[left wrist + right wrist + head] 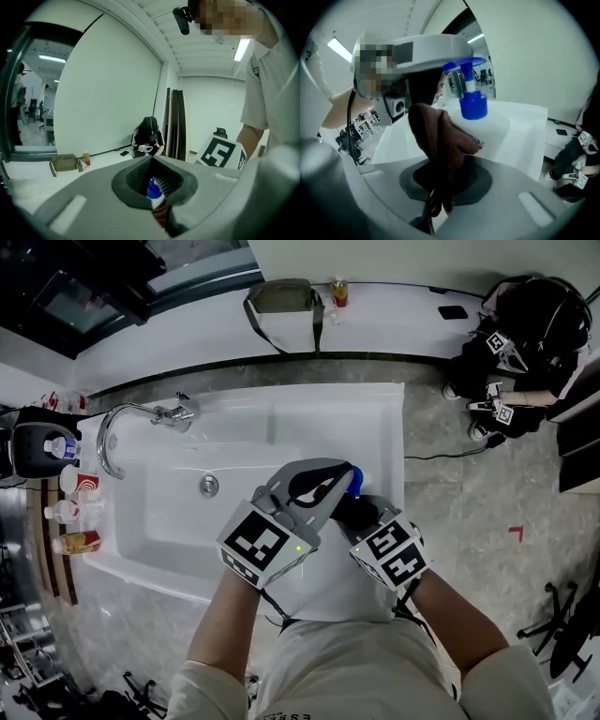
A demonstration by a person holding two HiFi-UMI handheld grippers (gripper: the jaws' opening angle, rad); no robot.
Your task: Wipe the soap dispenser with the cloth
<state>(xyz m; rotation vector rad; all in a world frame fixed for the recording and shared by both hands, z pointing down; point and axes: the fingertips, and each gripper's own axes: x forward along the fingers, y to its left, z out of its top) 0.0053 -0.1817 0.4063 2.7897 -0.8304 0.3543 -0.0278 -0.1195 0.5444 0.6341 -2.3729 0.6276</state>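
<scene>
Nearest the viewer, the person's two forearms reach over the near edge of a white rectangular sink basin (234,442).

The left tongs (330,482) (152,187) are closed on the blue pump head of the white plastic soap dispenser (353,481) (153,191) (471,104). In the left gripper view the blue top sits between the ribbed pads. In the right gripper view the left tongs cap the pump from above.

The right tongs (361,514) (440,190) are clamped on a dark brown cloth (440,145) (160,213). The cloth rises from the jaws as a folded wad and touches the left side of the dispenser's white body, just below the blue collar.

The dispenser is upright at the near right part of the basin; whether its base rests there cannot be told.

Farther in, a round metal drain (208,486) lies in the basin floor. A curved chrome tap (120,432) stands at the basin's far left.

On the white surface (394,310) beyond the basin lie an olive fabric bag (281,298) and, just right of it, a small bottle with a red cap (339,292).

At the far right a person in dark clothes (525,334) sits on the floor.
</scene>
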